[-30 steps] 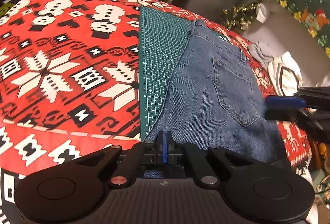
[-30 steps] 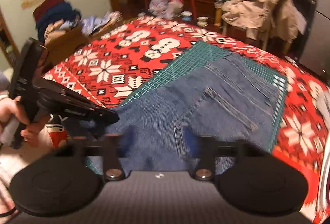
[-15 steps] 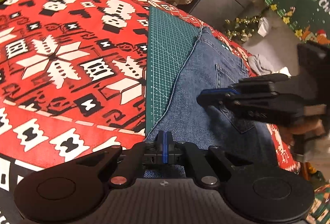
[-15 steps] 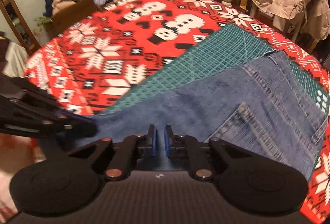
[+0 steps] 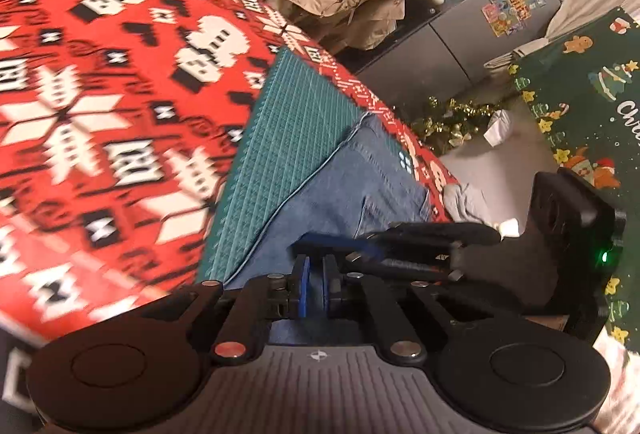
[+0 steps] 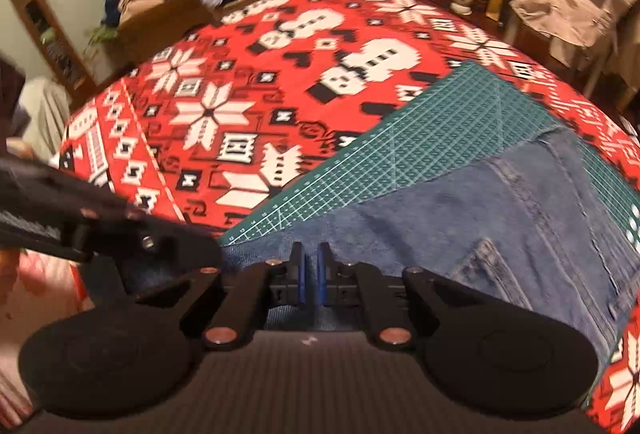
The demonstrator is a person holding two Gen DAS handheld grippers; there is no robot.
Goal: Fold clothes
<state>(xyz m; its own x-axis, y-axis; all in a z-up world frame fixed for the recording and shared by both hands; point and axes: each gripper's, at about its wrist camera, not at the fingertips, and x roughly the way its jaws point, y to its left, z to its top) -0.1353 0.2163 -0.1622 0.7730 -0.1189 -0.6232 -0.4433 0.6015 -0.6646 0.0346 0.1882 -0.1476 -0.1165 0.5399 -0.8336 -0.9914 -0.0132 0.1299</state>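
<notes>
1. The blue denim jeans (image 6: 500,234) lay back-pocket up on the green gridded cutting mat (image 6: 420,138), which rested on the counter under a red, white and black snowman-pattern cloth (image 6: 280,74).
2. My left gripper (image 5: 316,286) had its jaws nearly together, pinching the near edge of the denim.
3. My right gripper (image 6: 310,278), just beside it, had just closed its jaws to a narrow gap on the same edge.

Jeans (image 6: 500,234) lie on mat (image 6: 420,138), mat on tablecloth (image 6: 240,82).
</notes>
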